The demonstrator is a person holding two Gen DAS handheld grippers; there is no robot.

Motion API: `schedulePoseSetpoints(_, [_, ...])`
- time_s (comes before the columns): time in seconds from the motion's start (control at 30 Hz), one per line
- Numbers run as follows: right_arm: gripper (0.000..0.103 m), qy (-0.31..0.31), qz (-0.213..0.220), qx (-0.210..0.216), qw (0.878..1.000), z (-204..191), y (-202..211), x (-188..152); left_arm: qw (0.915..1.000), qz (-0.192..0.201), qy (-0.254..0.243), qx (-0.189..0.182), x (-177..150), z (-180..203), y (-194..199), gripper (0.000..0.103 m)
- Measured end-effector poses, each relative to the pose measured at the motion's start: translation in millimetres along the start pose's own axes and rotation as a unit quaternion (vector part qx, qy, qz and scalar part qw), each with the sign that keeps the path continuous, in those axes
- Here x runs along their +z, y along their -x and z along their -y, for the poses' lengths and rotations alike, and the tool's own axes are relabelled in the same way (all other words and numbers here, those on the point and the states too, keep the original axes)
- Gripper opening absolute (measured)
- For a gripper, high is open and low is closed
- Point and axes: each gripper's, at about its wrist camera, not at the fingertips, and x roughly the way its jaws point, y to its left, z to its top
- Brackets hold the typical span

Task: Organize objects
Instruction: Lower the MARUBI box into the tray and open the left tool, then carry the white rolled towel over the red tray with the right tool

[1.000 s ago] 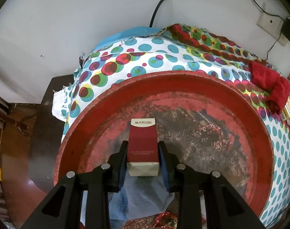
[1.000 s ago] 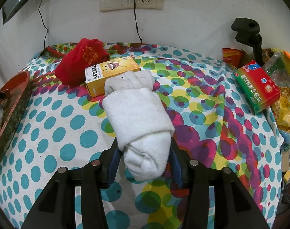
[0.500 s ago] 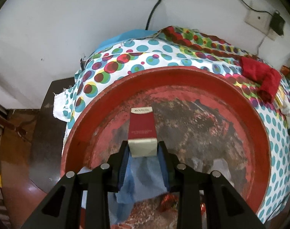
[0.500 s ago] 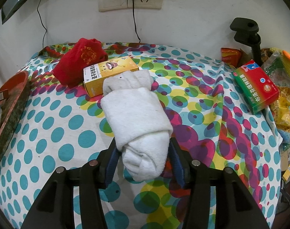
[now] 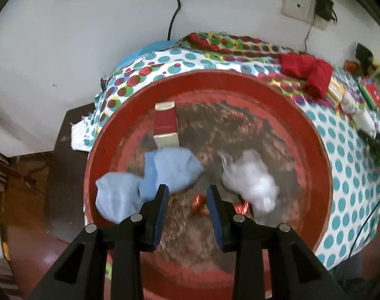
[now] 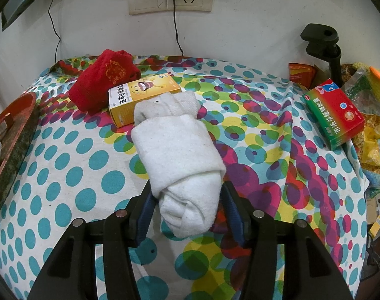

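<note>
A round red tray [image 5: 315, 130] holds a dark red box [image 5: 165, 125], a light blue sock [image 5: 170, 172], a crumpled white bag [image 5: 252, 180] and shiny red wrappers [image 5: 198, 205]. My left gripper [image 5: 187, 187] hovers above the tray's near side, open with nothing between its fingers and well back from the box. In the right wrist view a rolled white sock [image 6: 177, 150] lies on the dotted cloth. My right gripper [image 6: 187, 185] straddles its near end, and its jaws are opening, with the pads just off the roll.
A yellow box [image 6: 142, 92] and a red sock [image 6: 102, 82] lie behind the white roll. A green and red box [image 6: 335, 115], snack packets and a black clamp [image 6: 325, 42] crowd the right edge. The tray's rim [image 6: 12, 150] borders the left. The wall stands close behind.
My left gripper let go of the dark red box and drew back and up; the box stays in the tray. The right gripper's jaws widened slightly around the white roll.
</note>
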Motion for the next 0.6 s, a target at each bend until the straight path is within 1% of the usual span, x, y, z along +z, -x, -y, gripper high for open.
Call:
schedulePoseSetpoints(0.1, [0.051,0.002,0.000,-0.004,1.000,1.1,-0.3,0.0,0.9999,-0.002,0.011,-0.004,-8.9,3.1,3.2,0.033])
schedulePoseSetpoints(0.13, [0.051,0.003,0.001,-0.006,1.000,0.4,-0.3,0.1,0.9997,-0.005,0.023,-0.003,-10.5,1.4,3.3,0.033])
schedulePoseSetpoints(0.33, [0.054,0.007,0.001,-0.017,1.000,-1.0,0.4,-0.2,0.9978,-0.002,0.066,0.000,-3.7,-9.9,4.5,0.033])
schedulePoseSetpoints(0.47, [0.054,0.013,0.003,-0.026,1.000,-4.0,1.1,-0.2,0.9974,0.002,0.068,0.022,1.3,-9.9,0.9,0.033])
schedulePoseSetpoints(0.6, [0.054,0.017,0.003,-0.031,0.999,-6.1,1.6,-0.3,0.9978,-0.004,0.064,0.016,0.4,-9.1,-4.1,0.033])
